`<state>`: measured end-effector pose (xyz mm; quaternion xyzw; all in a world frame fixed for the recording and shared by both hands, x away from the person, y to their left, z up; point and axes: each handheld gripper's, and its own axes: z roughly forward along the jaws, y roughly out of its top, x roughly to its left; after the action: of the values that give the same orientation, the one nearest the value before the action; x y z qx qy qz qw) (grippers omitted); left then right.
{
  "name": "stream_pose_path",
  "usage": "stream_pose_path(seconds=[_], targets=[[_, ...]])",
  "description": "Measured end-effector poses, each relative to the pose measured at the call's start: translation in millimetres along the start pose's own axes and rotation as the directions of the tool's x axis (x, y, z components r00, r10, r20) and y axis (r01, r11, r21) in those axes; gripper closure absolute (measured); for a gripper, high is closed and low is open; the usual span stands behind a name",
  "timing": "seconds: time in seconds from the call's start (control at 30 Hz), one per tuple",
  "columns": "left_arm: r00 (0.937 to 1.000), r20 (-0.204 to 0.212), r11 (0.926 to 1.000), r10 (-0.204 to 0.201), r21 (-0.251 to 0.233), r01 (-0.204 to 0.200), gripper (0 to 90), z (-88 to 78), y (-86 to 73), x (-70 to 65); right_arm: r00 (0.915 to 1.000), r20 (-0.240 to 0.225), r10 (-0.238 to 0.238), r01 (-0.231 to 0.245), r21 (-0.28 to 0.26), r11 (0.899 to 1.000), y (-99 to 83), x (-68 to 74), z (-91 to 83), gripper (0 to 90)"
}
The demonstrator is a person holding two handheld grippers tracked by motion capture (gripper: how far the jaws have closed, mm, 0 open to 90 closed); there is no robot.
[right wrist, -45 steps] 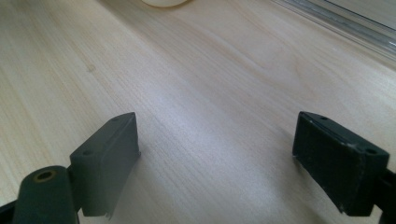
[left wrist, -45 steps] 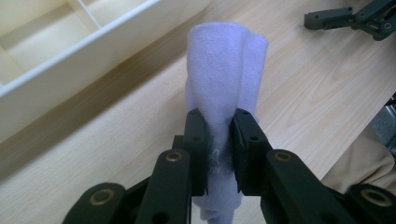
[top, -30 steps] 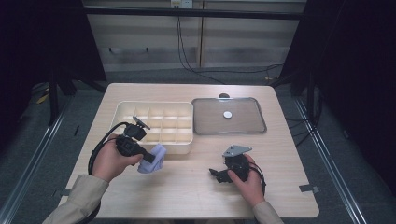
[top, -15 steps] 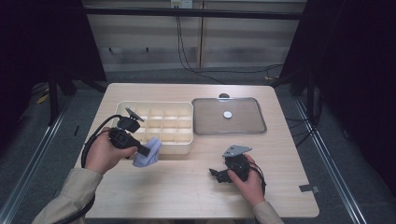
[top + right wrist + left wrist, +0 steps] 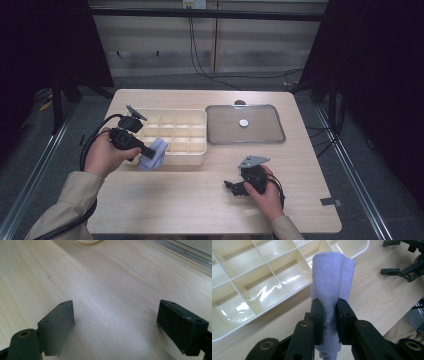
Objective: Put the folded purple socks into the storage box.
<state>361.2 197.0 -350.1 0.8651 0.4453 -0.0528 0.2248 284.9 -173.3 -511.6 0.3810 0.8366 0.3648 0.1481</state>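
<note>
High view: left gripper (image 5: 150, 152) clamped on lilac cloth (image 5: 154, 154), now lifted closer to organizer tray (image 5: 197, 159) front edge; drop-in likely next. Right gripper (image 5: 235, 186) agape, idle right of tray.

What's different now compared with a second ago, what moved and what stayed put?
The left gripper, shut on the pale purple cloth, has carried it up and toward the near edge of the divided tray; the cloth now hangs against the tray's front corner. The grip has not changed. The right gripper stayed open and resting on the table, and the clear lid has not moved.
</note>
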Motion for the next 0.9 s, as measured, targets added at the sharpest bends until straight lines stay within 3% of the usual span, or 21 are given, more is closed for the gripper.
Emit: stream_pose_path(seconds=[0.1,0.9], targets=[[0.9999,0.009,1.0000,-0.007,-0.005,0.007,77.5,-3.1,0.8,3.7,1.0000,0.000,0.000,0.000,0.000,1.000,0.0,0.0,0.0,13.9],[0.9957,-0.059,0.9971,-0.072,-0.031,0.070,77.3,-6.8,4.0,37.6,1.0000,0.000,0.000,0.000,0.000,1.000,0.0,0.0,0.0,13.9]])
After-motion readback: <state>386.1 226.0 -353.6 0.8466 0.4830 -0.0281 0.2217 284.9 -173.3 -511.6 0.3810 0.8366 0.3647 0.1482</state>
